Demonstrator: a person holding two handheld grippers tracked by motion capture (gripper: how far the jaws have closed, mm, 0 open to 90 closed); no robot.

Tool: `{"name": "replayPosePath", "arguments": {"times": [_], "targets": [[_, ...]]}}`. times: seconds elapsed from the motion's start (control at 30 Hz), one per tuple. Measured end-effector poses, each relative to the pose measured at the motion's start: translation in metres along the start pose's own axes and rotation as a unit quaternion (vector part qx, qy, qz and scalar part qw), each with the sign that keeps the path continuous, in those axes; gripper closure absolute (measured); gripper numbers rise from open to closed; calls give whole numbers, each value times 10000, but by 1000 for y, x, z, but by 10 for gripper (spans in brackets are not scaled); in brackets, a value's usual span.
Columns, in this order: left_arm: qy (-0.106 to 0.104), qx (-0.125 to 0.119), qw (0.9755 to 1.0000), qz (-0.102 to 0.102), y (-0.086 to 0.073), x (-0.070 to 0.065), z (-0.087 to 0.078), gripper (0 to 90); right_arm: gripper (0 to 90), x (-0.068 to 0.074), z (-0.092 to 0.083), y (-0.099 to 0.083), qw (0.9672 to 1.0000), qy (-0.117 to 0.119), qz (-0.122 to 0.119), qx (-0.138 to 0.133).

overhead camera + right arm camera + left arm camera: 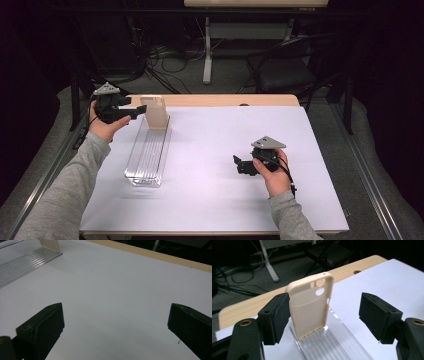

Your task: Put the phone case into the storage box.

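Standing on end at the far end of the clear ribbed tray (147,157), the cream phone case (155,112) leans upright, its open inner side and camera cut-out turned toward the left gripper (136,111). That gripper is released: in the left gripper view one pad sits just beside the case's (310,307) edge, possibly grazing it, while the other stands well apart from it, so nothing is clamped. On the tray's right, well apart from it, the right gripper (239,164) hovers low over the white table cover (225,140), its jaws spread wide with bare surface between them.

Risk, as a judgement: the case balances on its narrow bottom edge on the tray's (332,345) ribbed floor. A brush from the near pad as the left hand pulls away could tip it flat into the tray or over the far wall toward the table's wooden edge (220,100).
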State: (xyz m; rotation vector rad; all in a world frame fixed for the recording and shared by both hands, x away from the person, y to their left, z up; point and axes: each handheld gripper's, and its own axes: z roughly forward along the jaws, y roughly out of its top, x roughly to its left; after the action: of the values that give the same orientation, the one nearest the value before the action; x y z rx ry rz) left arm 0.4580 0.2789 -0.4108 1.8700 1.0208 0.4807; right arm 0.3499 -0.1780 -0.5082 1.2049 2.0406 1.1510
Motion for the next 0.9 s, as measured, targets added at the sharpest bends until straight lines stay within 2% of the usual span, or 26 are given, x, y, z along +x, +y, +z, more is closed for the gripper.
{"name": "replayPosePath", "arguments": {"times": [0.07,0.3,0.7,0.77,0.83,0.9], "targets": [[-95,3,9999,-75,0,0,-2,238,4,0,0,0,10000,5,6,6],[-177,7,9998,-59,1,-4,-6,216,5,0,0,0,10000,4,14,13],[-498,-50,9981,-364,2,-6,-9,155,5,0,0,0,10000,10,10,17],[-597,5,9978,-271,2,-8,-11,147,4,0,0,0,10000,8,1,12],[-641,12,9979,-131,3,-11,-12,80,5,0,0,0,10000,9,9,8],[-717,38,9974,-33,3,-14,-13,59,5,0,-1,1,10000,5,9,8]]}}
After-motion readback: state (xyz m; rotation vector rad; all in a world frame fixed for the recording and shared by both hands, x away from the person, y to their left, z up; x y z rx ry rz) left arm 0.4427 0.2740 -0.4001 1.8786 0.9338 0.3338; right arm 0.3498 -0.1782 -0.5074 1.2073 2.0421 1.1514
